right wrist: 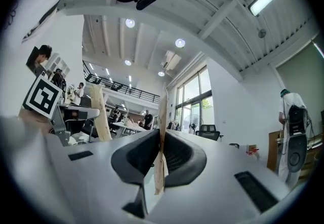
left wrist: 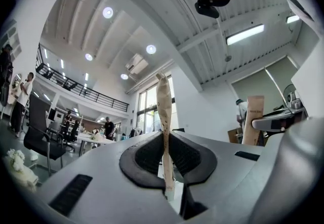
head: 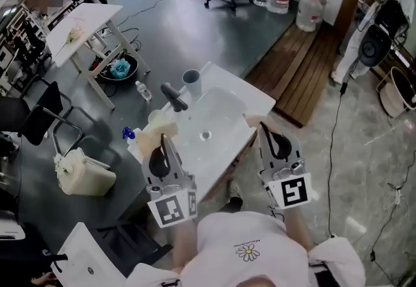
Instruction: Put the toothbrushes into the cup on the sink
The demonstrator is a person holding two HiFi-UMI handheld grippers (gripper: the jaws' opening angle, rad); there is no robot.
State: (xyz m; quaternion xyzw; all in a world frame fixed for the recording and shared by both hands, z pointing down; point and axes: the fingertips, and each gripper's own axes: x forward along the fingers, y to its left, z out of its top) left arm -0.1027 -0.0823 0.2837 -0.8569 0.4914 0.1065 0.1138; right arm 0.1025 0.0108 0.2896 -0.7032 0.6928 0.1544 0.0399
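We clench a toothbrush [left wrist: 164, 111] in the left gripper [head: 162, 144] and another toothbrush [right wrist: 162, 116] in the right gripper [head: 265, 131], ends free for the far cup [head: 191, 78].

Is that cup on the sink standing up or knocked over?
Upright: the cup stands on the sink's far corner, open mouth facing up.

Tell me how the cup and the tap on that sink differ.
The cup is pale grey, the tap dark. The cup is a plain upright cylinder, open at the top; the tap is a slanted bar. Both stand side by side on the rim of the white sink.
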